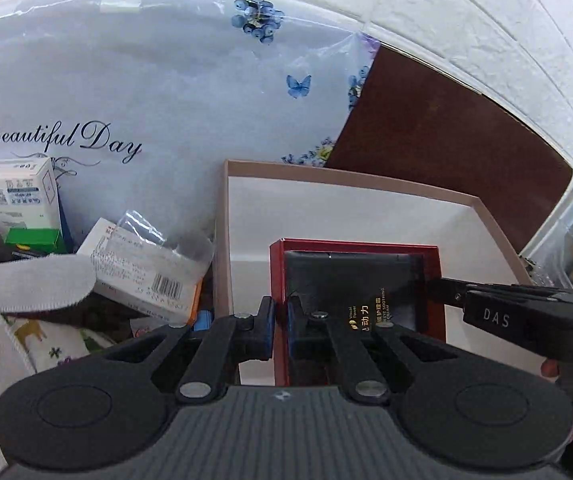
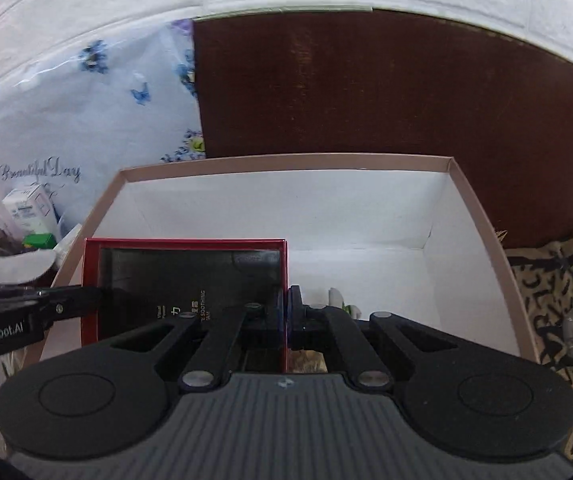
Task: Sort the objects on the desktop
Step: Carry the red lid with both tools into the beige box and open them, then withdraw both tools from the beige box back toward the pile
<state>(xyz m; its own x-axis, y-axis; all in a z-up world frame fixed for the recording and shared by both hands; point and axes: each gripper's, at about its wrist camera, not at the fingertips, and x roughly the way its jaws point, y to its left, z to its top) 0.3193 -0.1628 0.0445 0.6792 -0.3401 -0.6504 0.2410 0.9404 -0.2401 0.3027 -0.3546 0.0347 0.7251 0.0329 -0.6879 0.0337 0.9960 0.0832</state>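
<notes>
Both claws (image 1: 281,322) (image 2: 286,312) clamping red tray (image 1: 356,243) walls

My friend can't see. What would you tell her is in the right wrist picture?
The right claw pinches the right wall of a red tray holding a black tube, inside a big open box. The left claw grips the tray's other side.

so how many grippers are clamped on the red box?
2. The left gripper pinches the left wall of the red box; the right gripper pinches its right wall. The box sits inside the beige box.
</notes>
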